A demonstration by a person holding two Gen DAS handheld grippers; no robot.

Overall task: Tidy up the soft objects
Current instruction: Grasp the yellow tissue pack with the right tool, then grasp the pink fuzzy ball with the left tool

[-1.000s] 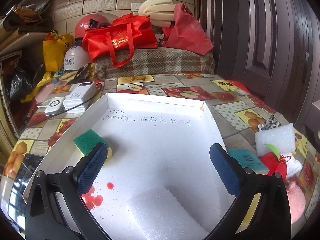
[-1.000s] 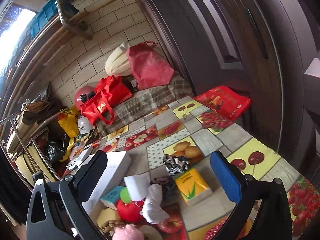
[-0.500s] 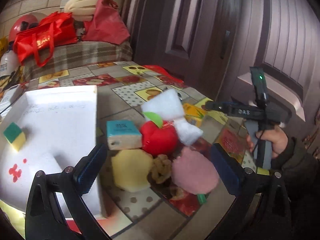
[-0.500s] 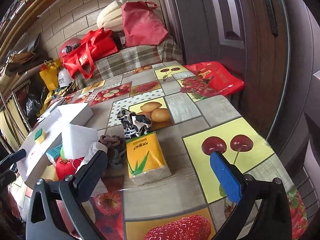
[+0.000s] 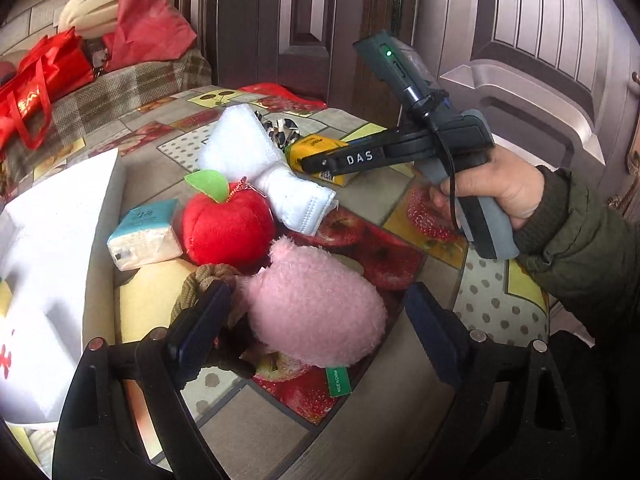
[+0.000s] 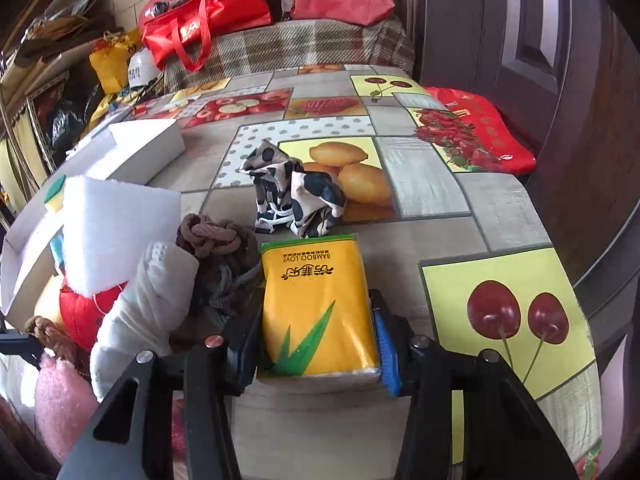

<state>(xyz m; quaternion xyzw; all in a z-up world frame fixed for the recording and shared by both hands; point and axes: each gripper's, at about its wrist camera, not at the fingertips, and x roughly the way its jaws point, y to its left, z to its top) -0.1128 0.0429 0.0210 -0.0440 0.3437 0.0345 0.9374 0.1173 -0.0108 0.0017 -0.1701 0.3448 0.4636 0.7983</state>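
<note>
My left gripper [image 5: 316, 328] is open, its jaws on either side of a pink plush toy [image 5: 316, 304] on the table. Beside it lie a red plush apple [image 5: 228, 228], a brown hair tie [image 5: 200, 284], a yellow sponge [image 5: 144, 300], a teal tissue pack [image 5: 144, 236], a white foam block [image 5: 236, 144] and a white sock [image 5: 296, 200]. My right gripper [image 6: 316, 344] is shut on a yellow tissue pack [image 6: 316, 304] that rests on the table; it also shows in the left wrist view [image 5: 316, 148]. A black-and-white scrunchie [image 6: 296, 192] lies just beyond it.
A white foam box [image 5: 48, 248] stands at the left with a green-yellow sponge [image 6: 54, 196] inside. Red bags [image 6: 208, 16] and a helmet [image 6: 164, 0] sit on a checked cover at the back. A red bag [image 6: 476, 132] lies at the table's right edge by the door.
My left gripper swung right from over the white box to the pile and now straddles the pink plush. My right gripper came down and closed on the yellow tissue pack.
</note>
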